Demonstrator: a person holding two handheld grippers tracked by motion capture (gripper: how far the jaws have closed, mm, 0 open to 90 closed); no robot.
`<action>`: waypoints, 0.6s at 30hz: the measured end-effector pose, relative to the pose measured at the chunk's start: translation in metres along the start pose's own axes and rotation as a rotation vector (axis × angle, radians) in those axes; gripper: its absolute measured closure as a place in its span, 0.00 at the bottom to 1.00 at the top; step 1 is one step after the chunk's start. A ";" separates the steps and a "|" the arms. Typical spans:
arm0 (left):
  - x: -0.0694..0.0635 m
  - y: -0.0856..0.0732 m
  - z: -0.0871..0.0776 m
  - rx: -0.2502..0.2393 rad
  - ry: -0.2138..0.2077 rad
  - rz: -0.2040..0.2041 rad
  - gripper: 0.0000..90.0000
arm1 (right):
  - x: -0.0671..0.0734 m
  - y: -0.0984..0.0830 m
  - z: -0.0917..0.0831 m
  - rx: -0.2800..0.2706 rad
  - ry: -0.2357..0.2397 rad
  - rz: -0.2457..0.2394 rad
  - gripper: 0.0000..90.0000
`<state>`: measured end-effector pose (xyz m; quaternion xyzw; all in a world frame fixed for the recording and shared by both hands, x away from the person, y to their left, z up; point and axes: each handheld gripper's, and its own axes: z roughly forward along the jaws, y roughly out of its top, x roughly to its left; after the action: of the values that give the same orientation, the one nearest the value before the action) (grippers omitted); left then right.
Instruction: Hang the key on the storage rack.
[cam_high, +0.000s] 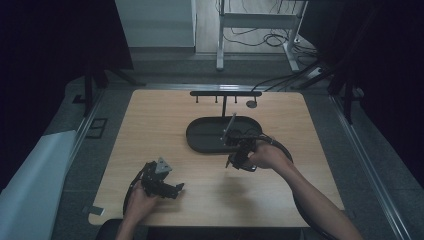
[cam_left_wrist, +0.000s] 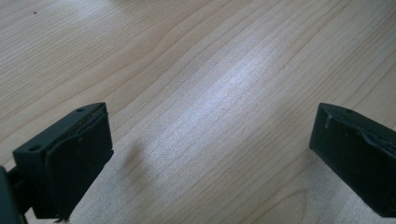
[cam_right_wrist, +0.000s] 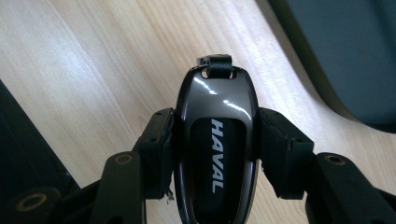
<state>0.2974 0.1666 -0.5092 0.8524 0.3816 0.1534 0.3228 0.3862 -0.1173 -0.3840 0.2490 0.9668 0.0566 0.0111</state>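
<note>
A glossy dark car key fob (cam_right_wrist: 215, 154) with white HAVAL lettering and a small black strap loop at its top sits between the jaws of my right gripper (cam_right_wrist: 215, 144). Both pads (cam_right_wrist: 159, 149) press on its sides, so the gripper is shut on it. In the high view the right gripper (cam_high: 233, 161) hangs above the wooden table (cam_high: 150, 130), just in front of the black oval tray (cam_high: 192, 135). My left gripper (cam_high: 175, 190) rests low near the table's front left. Its jaws (cam_left_wrist: 210, 158) stand wide open over bare wood, with nothing between them.
A black rack (cam_high: 225, 93) with several small hooks stands at the table's back edge behind the tray. The tray's corner (cam_right_wrist: 345, 51) lies close to the right of the fob. Cables and a white frame are on the floor beyond the table.
</note>
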 end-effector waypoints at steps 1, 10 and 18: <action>0.000 0.000 0.000 -0.001 0.000 0.000 0.00 | -0.004 -0.001 -0.004 -0.005 0.001 0.018 0.54; 0.000 0.000 0.000 -0.001 0.000 0.000 0.00 | -0.027 -0.006 -0.024 -0.008 -0.013 0.092 0.54; 0.001 0.000 -0.001 -0.001 -0.001 -0.002 0.00 | -0.048 -0.012 -0.038 -0.015 -0.031 0.158 0.54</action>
<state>0.2976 0.1676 -0.5088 0.8520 0.3821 0.1528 0.3238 0.4204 -0.1548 -0.3482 0.3252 0.9434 0.0608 0.0236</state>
